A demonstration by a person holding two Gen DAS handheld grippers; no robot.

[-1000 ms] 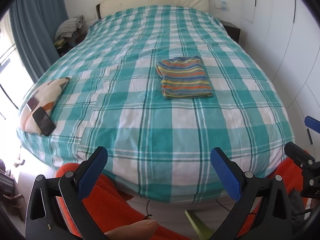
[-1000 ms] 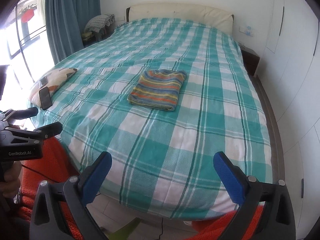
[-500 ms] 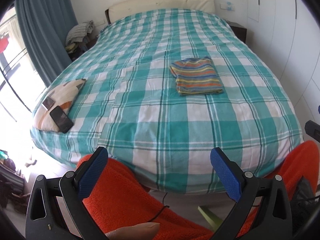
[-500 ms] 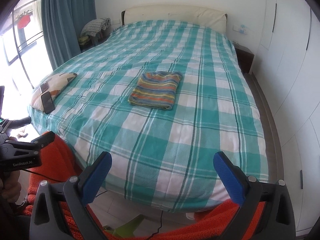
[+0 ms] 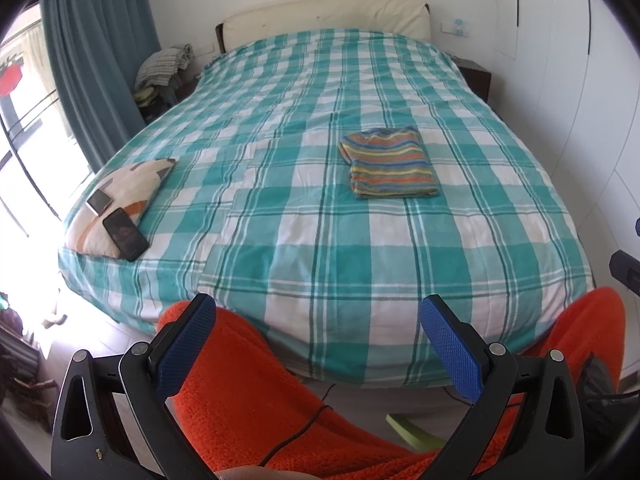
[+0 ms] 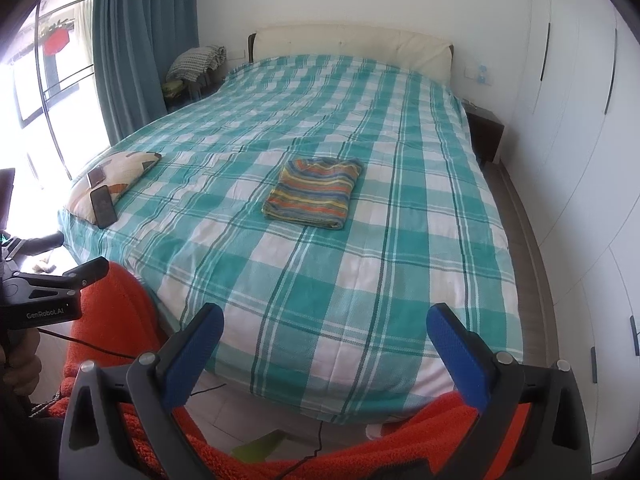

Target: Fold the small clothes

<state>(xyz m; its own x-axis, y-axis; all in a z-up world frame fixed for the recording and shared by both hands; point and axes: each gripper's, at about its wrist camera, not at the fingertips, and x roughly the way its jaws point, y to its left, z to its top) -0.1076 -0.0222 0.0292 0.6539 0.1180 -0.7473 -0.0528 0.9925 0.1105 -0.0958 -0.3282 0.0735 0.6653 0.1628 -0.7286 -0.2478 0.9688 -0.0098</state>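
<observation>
Bedspread (image 5: 320,240): teal-and-white plaid. Folded garment (image 5: 388,164): multicolour stripes. Gripper pads (image 5: 184,350): blue. Curtain (image 6: 140,40): teal.

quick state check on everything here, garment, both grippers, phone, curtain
striped garment: folded into a neat rectangle, lying flat on the bed, untouched
left gripper: jaws open, empty, off the foot of the bed
right gripper: jaws open, empty, off the foot of the bed
phone: screen dark, resting on the cushion
curtain: drawn aside, window uncovered
</observation>
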